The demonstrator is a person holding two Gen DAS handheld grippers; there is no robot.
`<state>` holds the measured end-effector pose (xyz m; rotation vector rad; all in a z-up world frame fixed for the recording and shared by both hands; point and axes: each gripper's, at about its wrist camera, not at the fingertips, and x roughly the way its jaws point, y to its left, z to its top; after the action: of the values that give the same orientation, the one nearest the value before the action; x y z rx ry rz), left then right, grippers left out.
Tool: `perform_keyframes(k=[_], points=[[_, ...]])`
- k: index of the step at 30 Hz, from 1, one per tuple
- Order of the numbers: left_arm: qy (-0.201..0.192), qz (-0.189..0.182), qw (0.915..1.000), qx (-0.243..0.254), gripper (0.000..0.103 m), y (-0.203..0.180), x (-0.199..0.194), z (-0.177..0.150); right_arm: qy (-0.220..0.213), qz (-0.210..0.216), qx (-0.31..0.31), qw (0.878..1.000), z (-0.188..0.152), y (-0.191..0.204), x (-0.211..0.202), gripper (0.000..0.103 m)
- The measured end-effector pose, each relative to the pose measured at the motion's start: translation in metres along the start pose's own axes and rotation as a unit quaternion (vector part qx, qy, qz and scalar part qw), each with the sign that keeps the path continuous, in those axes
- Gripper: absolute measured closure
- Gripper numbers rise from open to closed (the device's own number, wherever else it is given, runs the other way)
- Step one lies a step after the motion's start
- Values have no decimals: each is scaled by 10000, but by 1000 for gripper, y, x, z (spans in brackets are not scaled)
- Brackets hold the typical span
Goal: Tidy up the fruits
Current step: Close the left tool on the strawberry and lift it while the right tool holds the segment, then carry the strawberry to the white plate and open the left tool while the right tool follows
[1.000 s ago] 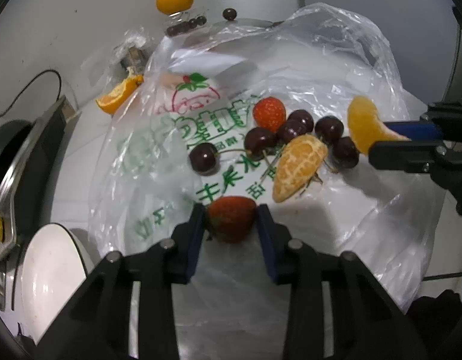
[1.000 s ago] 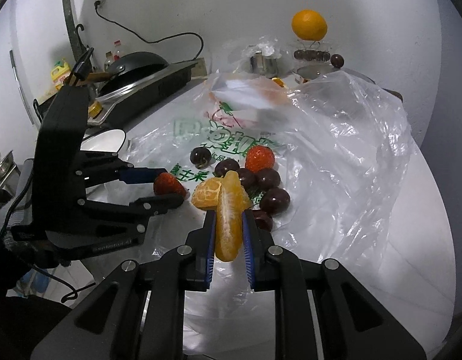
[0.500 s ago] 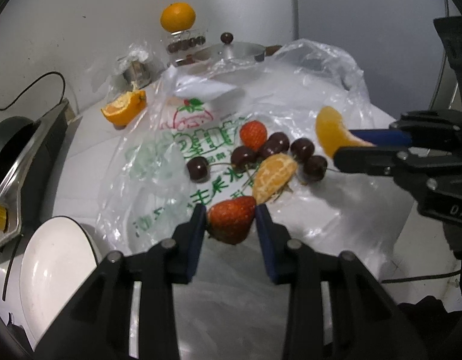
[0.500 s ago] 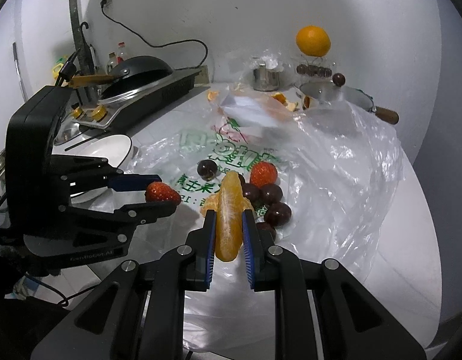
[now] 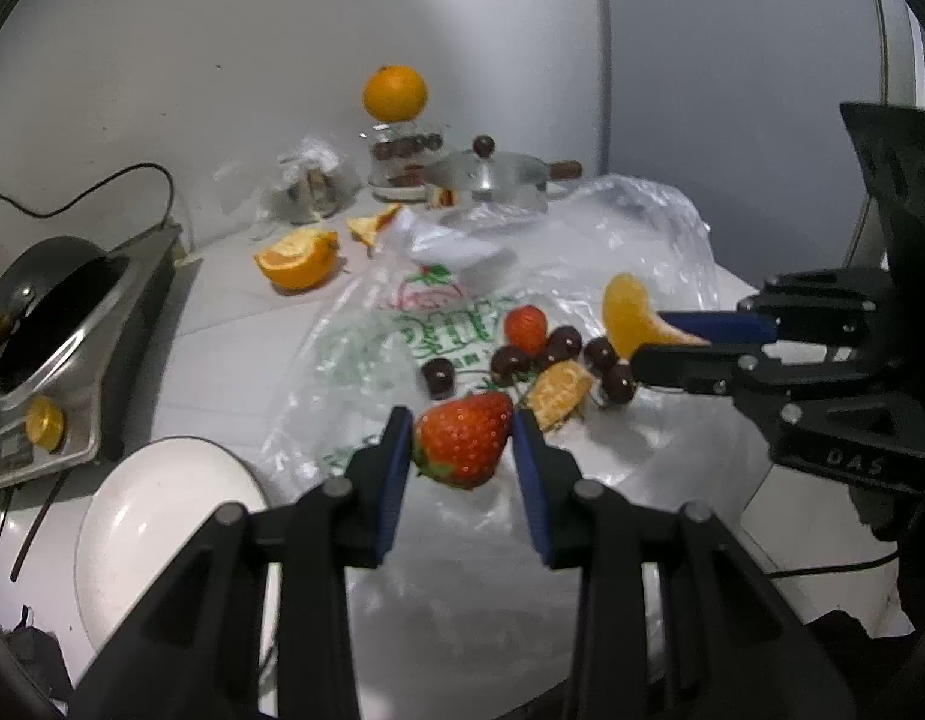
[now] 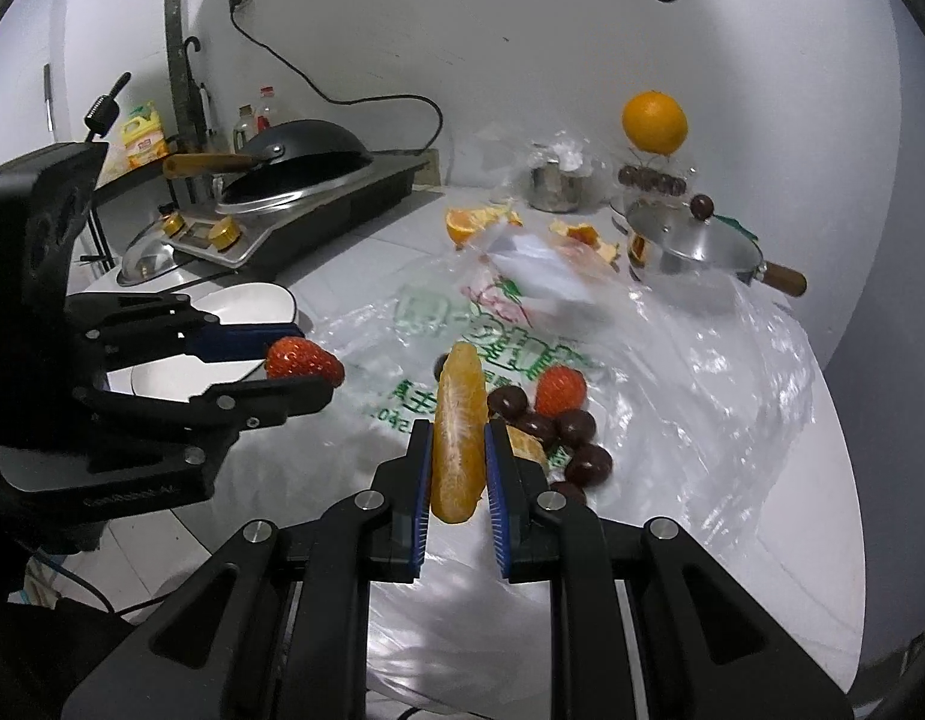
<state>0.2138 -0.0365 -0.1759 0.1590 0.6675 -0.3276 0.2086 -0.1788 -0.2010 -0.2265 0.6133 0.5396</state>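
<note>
My left gripper (image 5: 462,438) is shut on a red strawberry (image 5: 462,438) and holds it above the clear plastic bag (image 5: 582,276). It also shows in the right wrist view (image 6: 303,363). My right gripper (image 6: 456,456) is shut on a peeled orange segment (image 6: 456,420), also lifted; the segment shows in the left wrist view (image 5: 633,318). On the bag lie a second strawberry (image 5: 525,324), several dark cherries (image 5: 567,342) and a peeled orange piece (image 5: 561,399).
A white plate (image 5: 162,516) lies at the near left, beside a stove with a black pan (image 5: 54,312). At the back stand a cut orange half (image 5: 297,258), a lidded steel pot (image 5: 492,180) and a whole orange (image 5: 395,93) on a jar.
Both grippers have lifted up and back from the bag with their fruit. The fruit pile now looks smaller and farther away, and the white plate shows more.
</note>
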Motion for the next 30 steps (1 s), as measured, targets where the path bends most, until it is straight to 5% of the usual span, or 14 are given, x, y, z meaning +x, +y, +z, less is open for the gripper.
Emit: perform_keyframes(k=[30], points=[[-275,479,9938,-968,68,91,-51,-48,108,262,-674,9973,36,82,30,85]])
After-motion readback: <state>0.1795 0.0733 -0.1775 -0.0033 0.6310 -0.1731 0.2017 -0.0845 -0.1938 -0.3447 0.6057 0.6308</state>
